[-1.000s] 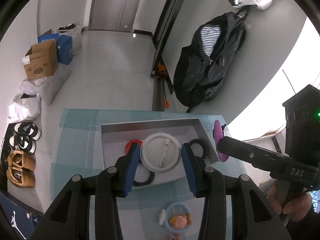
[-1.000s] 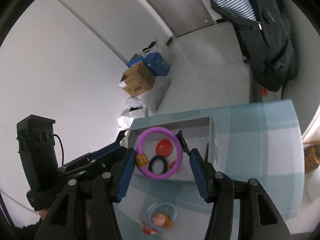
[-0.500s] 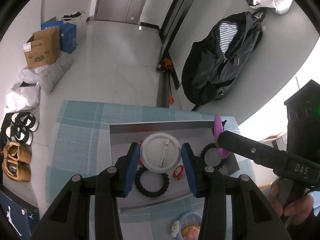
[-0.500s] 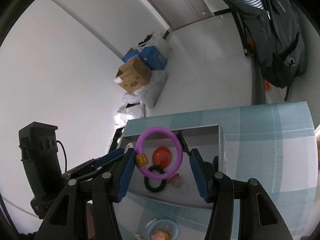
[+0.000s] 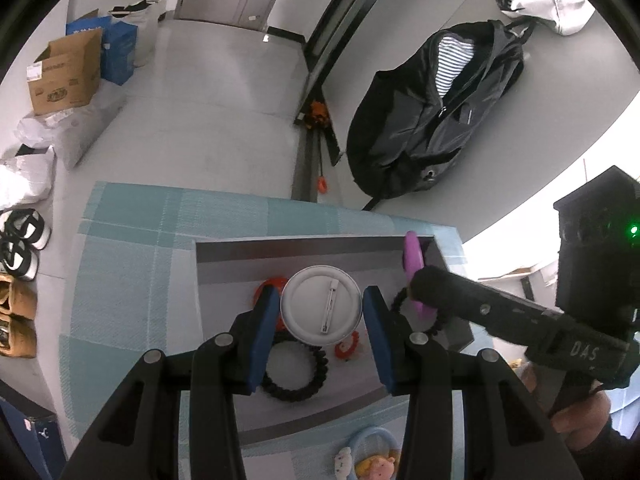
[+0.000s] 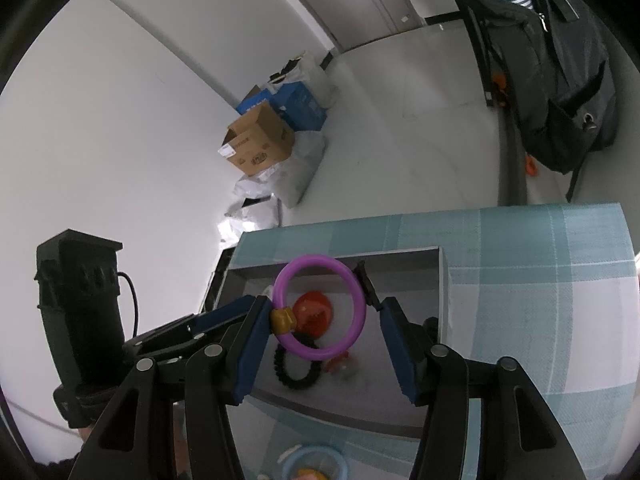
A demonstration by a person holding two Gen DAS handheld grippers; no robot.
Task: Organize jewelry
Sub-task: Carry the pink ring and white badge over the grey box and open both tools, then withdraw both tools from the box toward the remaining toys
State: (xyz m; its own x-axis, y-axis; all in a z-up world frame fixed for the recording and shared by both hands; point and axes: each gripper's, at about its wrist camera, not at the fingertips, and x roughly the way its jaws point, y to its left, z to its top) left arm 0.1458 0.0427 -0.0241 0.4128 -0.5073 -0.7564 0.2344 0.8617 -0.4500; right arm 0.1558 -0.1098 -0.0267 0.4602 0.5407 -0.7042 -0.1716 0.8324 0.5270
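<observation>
Left tongs [image 5: 322, 314] grasp white pin badge [image 5: 322, 306], right tongs [image 6: 320, 320] grasp purple bangle [image 6: 320, 307], both over grey tray [image 5: 304, 246]. Black bead bracelet [image 5: 294, 372] already inside; blue bangle [image 5: 370, 454] remains on surface [image 5: 132, 240].

Tray [image 5: 224, 280] floor left of the black bracelet [image 5: 294, 376] lies open; right claw [image 5: 420, 300] crowds the right.

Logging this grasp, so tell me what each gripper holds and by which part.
The left gripper clamps the round white pin badge by its opposite edges. The right gripper holds the purple plastic ring bracelet across its outer rim.
</observation>
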